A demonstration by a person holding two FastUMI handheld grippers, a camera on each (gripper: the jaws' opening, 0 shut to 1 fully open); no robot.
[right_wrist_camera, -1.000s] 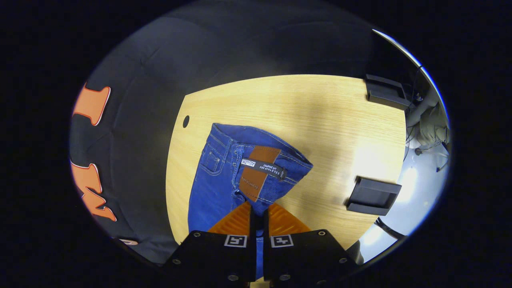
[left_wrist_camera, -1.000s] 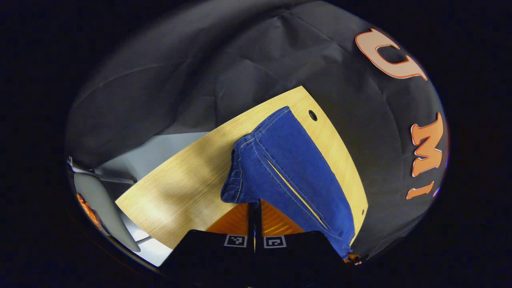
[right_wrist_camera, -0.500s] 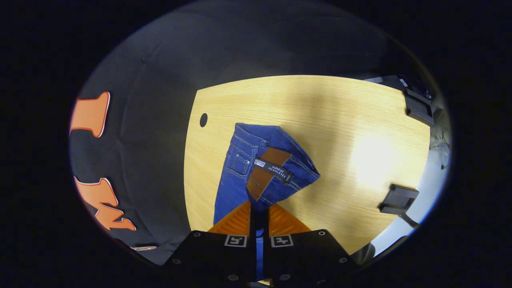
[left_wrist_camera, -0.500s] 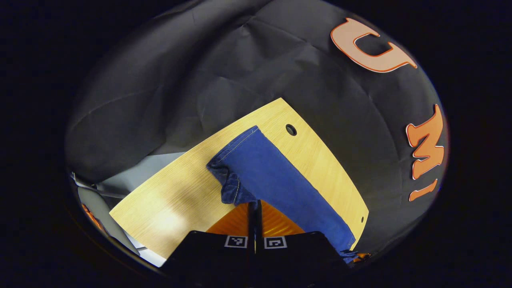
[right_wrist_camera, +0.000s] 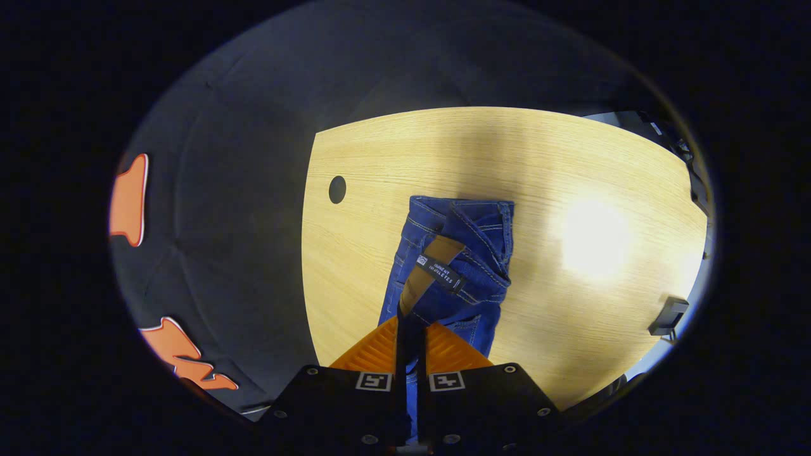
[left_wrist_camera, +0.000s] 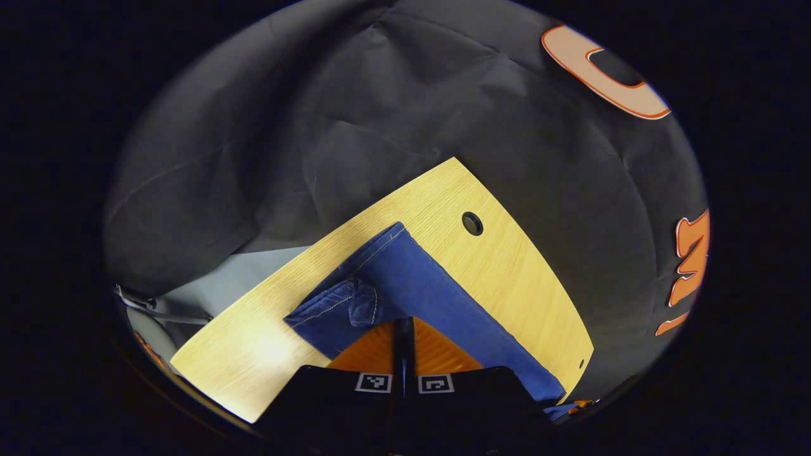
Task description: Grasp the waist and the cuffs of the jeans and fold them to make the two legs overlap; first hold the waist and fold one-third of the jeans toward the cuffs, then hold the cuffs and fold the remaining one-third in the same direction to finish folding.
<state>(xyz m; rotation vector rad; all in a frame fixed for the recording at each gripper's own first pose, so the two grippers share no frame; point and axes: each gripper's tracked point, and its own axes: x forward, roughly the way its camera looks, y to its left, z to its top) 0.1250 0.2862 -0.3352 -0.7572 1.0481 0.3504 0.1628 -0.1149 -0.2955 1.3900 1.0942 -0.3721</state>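
Jeans (right_wrist_camera: 453, 278) lie on the surface (right_wrist_camera: 570, 171) just ahead of my right gripper (right_wrist_camera: 408, 339), pinched at the waist; my left gripper (left_wrist_camera: 403, 332) clamps the cuffs (left_wrist_camera: 342, 307) (both fully closed); uneven lowering could skew the leg overlap.

We have lowered the jeans (left_wrist_camera: 405, 288) toward the bench (left_wrist_camera: 507, 266); their waist (right_wrist_camera: 466, 253) has rolled narrower ahead of the right hand-held gripper (right_wrist_camera: 409, 342).

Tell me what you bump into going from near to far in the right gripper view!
The claw → brown patch on the jeans → folded waist edge → bare wooden table → the black cloth wall.
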